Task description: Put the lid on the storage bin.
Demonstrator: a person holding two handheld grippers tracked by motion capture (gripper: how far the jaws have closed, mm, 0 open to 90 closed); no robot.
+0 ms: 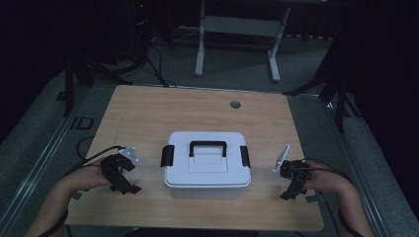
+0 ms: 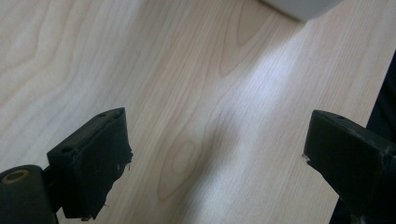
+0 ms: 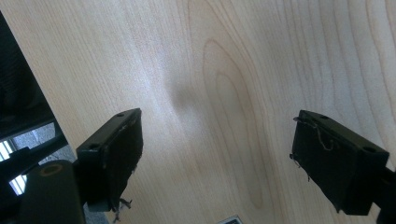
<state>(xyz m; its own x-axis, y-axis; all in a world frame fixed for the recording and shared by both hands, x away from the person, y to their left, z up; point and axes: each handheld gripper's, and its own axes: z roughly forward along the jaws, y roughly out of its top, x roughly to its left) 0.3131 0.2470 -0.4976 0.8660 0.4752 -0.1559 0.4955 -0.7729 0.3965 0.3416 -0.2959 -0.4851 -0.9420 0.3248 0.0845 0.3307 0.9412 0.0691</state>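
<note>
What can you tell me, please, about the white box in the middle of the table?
The white storage box looks like plastic, rectangular with rounded corners. Its lid is on, with a black carrying handle lying flat on top and a black latch at each end. It stands upright on the wooden table, near the front edge, between the left gripper and right gripper, neither touching it.

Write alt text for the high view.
A white lidded storage box with a black handle and black side latches sits on a wooden table. A person's hands rest either side of it, the left claw and right claw open on the tabletop, apart from the box.
</note>
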